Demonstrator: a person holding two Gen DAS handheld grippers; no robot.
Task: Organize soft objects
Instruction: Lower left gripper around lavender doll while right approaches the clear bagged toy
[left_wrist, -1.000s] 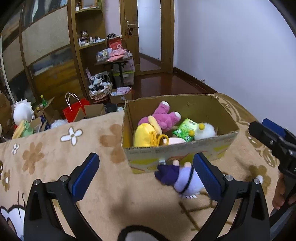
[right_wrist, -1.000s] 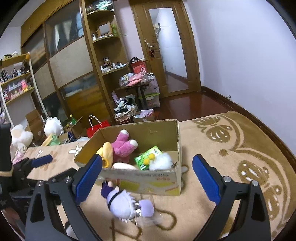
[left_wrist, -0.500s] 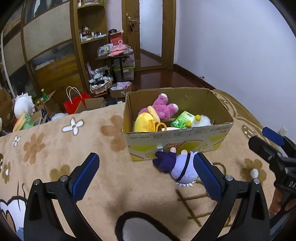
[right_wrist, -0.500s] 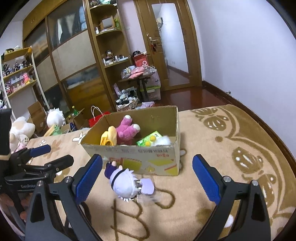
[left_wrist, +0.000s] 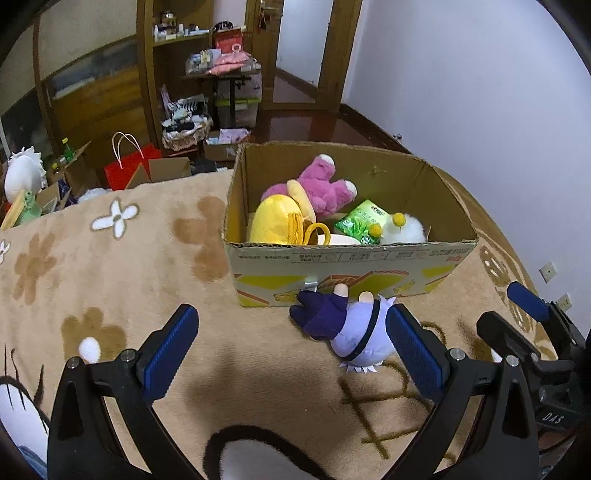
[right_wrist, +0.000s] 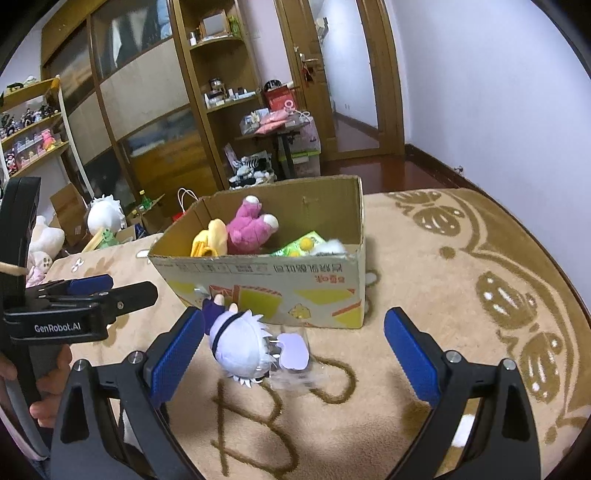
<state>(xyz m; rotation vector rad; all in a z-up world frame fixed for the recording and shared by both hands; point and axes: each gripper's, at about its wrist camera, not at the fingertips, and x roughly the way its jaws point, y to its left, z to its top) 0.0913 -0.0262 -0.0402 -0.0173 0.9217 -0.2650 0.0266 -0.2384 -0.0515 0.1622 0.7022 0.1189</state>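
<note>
The little doll (left_wrist: 354, 334), white hair w/ purple clothes, lies on the tan blanket (left_wrist: 110, 280) right in front of the cardboard box (left_wrist: 347, 258); its hands touch or nearly touch the box wall. It's not in the box yet. Inside the box there's already a pink plush (left_wrist: 317, 188), a yellow plush (left_wrist: 277, 223), a green packet (left_wrist: 364, 219) & a white fluffy toy (left_wrist: 404, 230). What changed vs a sec ago: both cams got closer & lower. The doll looks bigger now, and in the left view the box fills more of the pic. The doll itself hasn't moved from its spot. The left gripper (left_wrist: 291, 354) has its jaws wide apart, nothing in them, and the doll sits near its right finger. The right gripper (right_wrist: 293, 349) is also spread wide & holds nothing; the doll is by its left finger. So I think they're closing in to grab the doll, prob the last loose toy nearby. Can't say which one will take it. It's soft & round, so it should squish fine, but a tag (right_wrist: 293, 352) sticks out beside it and might get pinched instead.
</note>
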